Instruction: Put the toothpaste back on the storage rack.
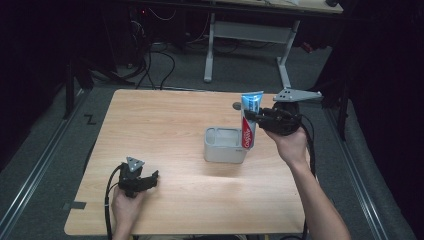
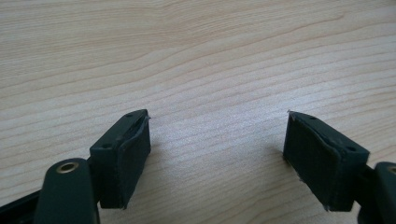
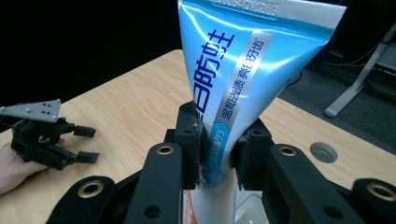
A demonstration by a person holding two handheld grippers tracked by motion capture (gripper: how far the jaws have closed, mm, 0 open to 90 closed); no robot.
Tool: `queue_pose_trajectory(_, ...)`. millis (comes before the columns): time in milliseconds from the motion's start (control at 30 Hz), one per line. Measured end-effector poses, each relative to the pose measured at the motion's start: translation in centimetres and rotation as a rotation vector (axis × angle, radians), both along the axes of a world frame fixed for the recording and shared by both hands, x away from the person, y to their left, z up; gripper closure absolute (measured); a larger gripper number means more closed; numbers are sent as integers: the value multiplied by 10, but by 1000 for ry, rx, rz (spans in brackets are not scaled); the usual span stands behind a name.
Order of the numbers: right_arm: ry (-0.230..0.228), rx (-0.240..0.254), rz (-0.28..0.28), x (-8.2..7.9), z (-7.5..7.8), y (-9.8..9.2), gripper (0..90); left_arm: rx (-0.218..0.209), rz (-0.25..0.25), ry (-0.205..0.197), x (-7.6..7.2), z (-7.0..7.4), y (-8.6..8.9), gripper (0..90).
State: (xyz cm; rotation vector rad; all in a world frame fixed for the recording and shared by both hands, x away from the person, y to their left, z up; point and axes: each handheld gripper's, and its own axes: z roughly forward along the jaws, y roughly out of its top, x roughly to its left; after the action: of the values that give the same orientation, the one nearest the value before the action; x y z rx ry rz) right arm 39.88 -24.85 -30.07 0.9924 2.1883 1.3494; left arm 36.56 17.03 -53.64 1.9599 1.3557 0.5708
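Blue and white, with a red band near its lower end, the toothpaste tube (image 1: 249,120) stands upright in the grip of the right tongs (image 1: 256,116), its flat crimped end at the top. In the right gripper view the two black jaws press on the tube (image 3: 243,79) from both sides, about halfway along it, and the blue face with printed characters rises above them. In the high view the tube's lower end reaches down at the right end of a pale grey box (image 1: 224,145) with open compartments, which sits near the middle of the wooden surface (image 1: 165,125); whether the tube touches the box I cannot tell. The right hand (image 1: 290,142) holds its tongs from the right side of the box.

The left tongs (image 1: 148,178) rest low over the near left part of the surface, well apart from the box, held by the left hand (image 1: 125,205). Their jaws stand wide apart with bare wood grain (image 2: 215,84) between them.
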Motion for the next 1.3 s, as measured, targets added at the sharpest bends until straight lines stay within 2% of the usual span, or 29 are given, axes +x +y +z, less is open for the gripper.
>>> queue_pose_trajectory(300, 12, 2, -16, 16, 0, 10, 740, -3, -3, 1, 0, 0, 1, 234)
queue_pose_trajectory(433, 8, 24, -21, 23, -2, 13, 740, -3, -2, 1, 0, 0, 0, 234)
queue_pose_trajectory(533, -2, 21, -37, 27, -6, 17, 739, -4, -3, 1, 0, 0, 1, 233)
queue_pose_trajectory(833, -1, 22, -30, 36, -14, 28, 738, -9, -6, 3, 0, 0, 1, 235)
queue_pose_trajectory(967, 18, -10, -18, 40, -21, 35, 736, -6, -8, 1, 0, 0, 1, 233)
queue_pose_trajectory(1000, 18, -33, -20, 41, -26, 39, 736, -5, -7, 0, 0, 0, 0, 233)
queue_pose_trajectory(1167, 43, -45, -19, 45, -37, 43, 734, -5, -7, -1, 0, 0, 0, 235)
queue_pose_trajectory(1300, 51, -74, -20, 49, -45, 47, 733, -5, -7, 0, 0, 0, 0, 233)
